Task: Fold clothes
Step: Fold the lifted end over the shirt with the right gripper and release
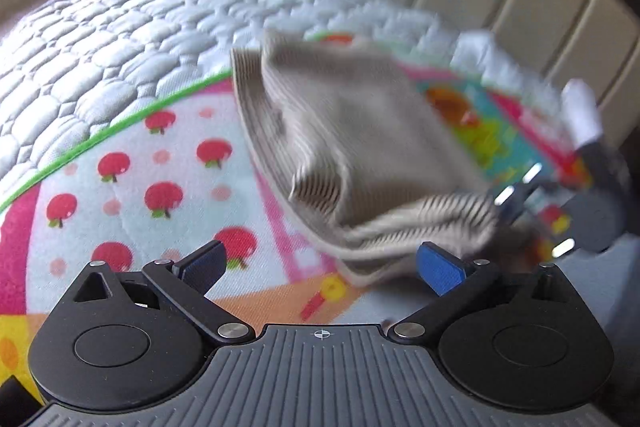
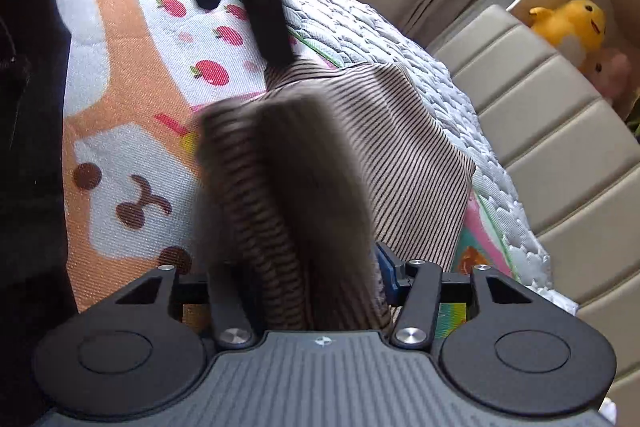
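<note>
Striped garment: beige-and-brown ribbed knit top (image 1: 360,155), partly bunched, lies on a fruit-print play mat (image 1: 132,163) spread over a white quilted mattress (image 1: 120,39).
Left gripper: left gripper (image 1: 322,269) hovers above the mat with its blue pads spread wide and nothing between them; the garment's folded near edge sits just ahead and toward the right-hand pad.
Right gripper: right gripper (image 2: 316,279) has a thick gather of the striped cloth running up between its fingers; one blue pad shows against the fabric, the other is hidden, so a firm clamp cannot be told from this view.
Long axis: in the right wrist view the bundled fold runs away from the jaws, straight along their pointing line, toward the flat panel of the top (image 2: 400,147) beyond.
Nearer hand: the right one, already in the cloth; the left stands just short of it.
Opposite tool: in the right wrist view, dark fingers reach the garment's far edge from above.
Judgement: the coming move likely turns on the free left jaws catching that near edge.
Blur: fabric smears in both views.
</note>
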Available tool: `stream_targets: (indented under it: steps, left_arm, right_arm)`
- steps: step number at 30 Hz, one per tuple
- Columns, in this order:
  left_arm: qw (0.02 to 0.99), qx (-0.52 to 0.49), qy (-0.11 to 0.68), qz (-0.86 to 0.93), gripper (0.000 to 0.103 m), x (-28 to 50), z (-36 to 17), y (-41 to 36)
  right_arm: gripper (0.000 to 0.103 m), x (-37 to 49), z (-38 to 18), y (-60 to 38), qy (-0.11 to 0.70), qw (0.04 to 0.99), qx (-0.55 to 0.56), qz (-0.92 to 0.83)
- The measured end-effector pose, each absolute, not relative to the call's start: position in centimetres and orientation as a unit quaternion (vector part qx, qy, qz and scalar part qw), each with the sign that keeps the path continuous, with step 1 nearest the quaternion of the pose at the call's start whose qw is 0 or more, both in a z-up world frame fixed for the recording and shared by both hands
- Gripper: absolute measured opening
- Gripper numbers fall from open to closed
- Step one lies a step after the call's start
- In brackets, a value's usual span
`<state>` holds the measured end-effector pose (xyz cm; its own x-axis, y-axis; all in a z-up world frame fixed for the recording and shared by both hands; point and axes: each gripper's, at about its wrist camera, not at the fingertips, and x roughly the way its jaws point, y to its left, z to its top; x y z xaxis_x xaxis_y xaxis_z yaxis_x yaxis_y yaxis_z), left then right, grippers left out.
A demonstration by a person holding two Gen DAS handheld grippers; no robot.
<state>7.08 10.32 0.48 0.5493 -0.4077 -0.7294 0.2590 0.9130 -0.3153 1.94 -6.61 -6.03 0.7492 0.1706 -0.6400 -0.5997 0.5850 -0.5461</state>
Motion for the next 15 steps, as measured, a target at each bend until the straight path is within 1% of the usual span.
stream_targets:
  steps: [3, 4, 6, 8, 11, 15]
  left_arm:
    - [0.879, -0.142, 0.405, -0.209, 0.103, 8.1, 2.5, 12.2]
    - [0.885, -0.126, 0.402, -0.199, 0.103, 8.9, 2.7, 11.9]
    - [0.892, -0.066, 0.411, -0.175, 0.103, 11.2, 2.1, 10.3]
    - [0.891, -0.009, 0.426, -0.161, 0.103, 13.6, 0.7, 8.7]
    - [0.887, 0.055, 0.439, -0.135, 0.103, 16.3, -1.6, 7.2]
    - [0.88, 0.071, 0.444, -0.149, 0.103, 16.8, -3.3, 8.1]
  right_arm:
    - [0.048, 1.9, -6.1, -6.7, 0.271, 0.845, -0.397, 0.234]
    - [0.046, 1.9, -6.0, -6.7, 0.274, 0.844, -0.396, 0.236]
    - [0.034, 1.8, -5.4, -6.8, 0.284, 0.836, -0.398, 0.248]
    - [0.029, 1.5, -4.2, -7.0, 0.297, 0.824, -0.402, 0.267]
    - [0.027, 0.1, -1.1, -7.9, 0.323, 0.797, -0.409, 0.305]
    - [0.026, -1.3, 3.0, -7.6, 0.302, 0.728, -0.499, 0.36]
